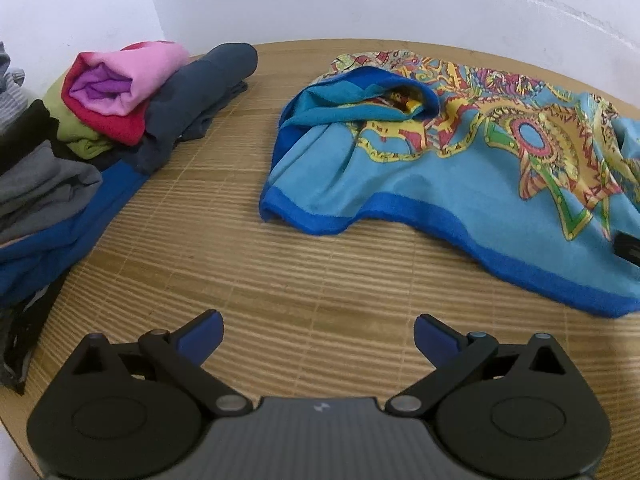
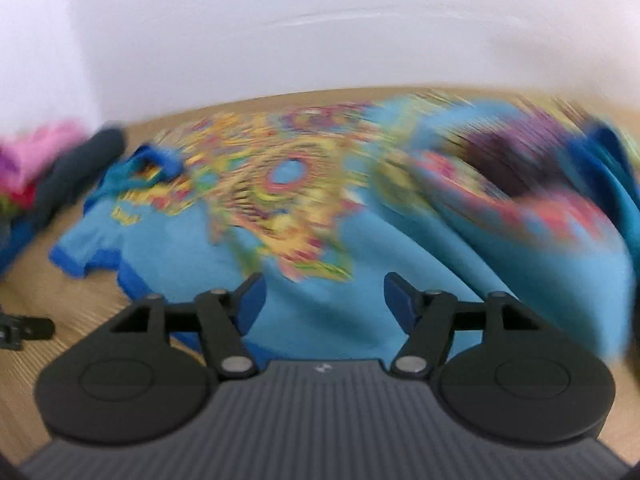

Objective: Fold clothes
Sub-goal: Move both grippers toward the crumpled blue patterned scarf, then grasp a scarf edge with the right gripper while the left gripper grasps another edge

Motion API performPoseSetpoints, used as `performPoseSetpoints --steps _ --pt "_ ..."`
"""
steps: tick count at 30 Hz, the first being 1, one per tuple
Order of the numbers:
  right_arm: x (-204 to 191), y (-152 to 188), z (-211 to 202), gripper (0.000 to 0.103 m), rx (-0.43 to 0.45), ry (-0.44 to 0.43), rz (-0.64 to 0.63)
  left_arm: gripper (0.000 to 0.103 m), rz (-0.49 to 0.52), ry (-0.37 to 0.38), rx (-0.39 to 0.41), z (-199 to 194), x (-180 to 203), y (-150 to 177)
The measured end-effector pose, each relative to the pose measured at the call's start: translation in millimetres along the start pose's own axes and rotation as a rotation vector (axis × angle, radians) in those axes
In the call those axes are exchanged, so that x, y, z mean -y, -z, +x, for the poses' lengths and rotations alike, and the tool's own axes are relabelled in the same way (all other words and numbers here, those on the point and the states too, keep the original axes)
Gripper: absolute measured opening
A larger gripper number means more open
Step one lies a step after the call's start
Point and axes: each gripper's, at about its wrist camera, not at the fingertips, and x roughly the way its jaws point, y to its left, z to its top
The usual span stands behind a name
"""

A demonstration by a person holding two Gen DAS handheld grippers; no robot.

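A light blue garment with a darker blue hem band and a busy yellow, red and green print lies rumpled and unfolded on the worktop, whose surface is a slatted bamboo mat. In the left wrist view it spreads across the right half of the scene, one sleeve opening bunched up at its far left end and the hem running along its near edge. The left hand-held gripper hovers over bare mat, near the garment's hem but not touching it, its blue-tipped fingers spread wide with nothing between them. To the left, by the white wall, sits a pile of folded clothes: a pink and red roll on top, a dark grey-blue piece beside it, grey and deep blue layers lower down (the lowest pieces run off the edge of the picture). The right wrist view is heavily blurred, yet the same garment fills most of it, printed side up. The right hand-held gripper sits directly over the plain blue part near the hem, its fingers apart and holding nothing; whether they touch the cloth cannot be told. A small dark object lies on the mat at the left edge, too blurred to identify.
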Motion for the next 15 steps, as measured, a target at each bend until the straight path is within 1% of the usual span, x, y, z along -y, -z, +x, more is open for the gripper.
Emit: performPoseSetpoints --steps 2,3,5,6,7,10,12,15 --pt "-15 -7 24 0.07 -0.04 -0.01 -0.123 0.103 -0.013 -0.011 -0.007 0 -6 2" --pt "-20 -8 37 0.067 -0.07 -0.015 -0.16 0.103 -0.023 -0.018 -0.011 0 -9 3" --pt "-21 -11 44 0.035 -0.069 -0.066 -0.133 0.103 -0.05 -0.032 -0.019 1 -18 4" --pt "-19 -13 43 0.003 -0.072 -0.065 -0.118 0.103 -0.065 -0.038 -0.023 1 -22 5" --pt "-16 -15 40 0.003 -0.082 -0.043 -0.11 0.103 -0.08 -0.042 -0.028 2 -26 4" --pt "2 -14 19 0.003 -0.05 0.048 -0.127 0.103 -0.123 -0.047 -0.035 4 -35 0" --pt "28 -12 -2 0.003 -0.039 0.116 -0.1 0.103 -0.132 -0.048 -0.027 3 -35 -3" --pt "76 -4 -41 0.003 -0.04 0.222 -0.04 0.103 -0.115 -0.047 -0.009 2 -26 -9"
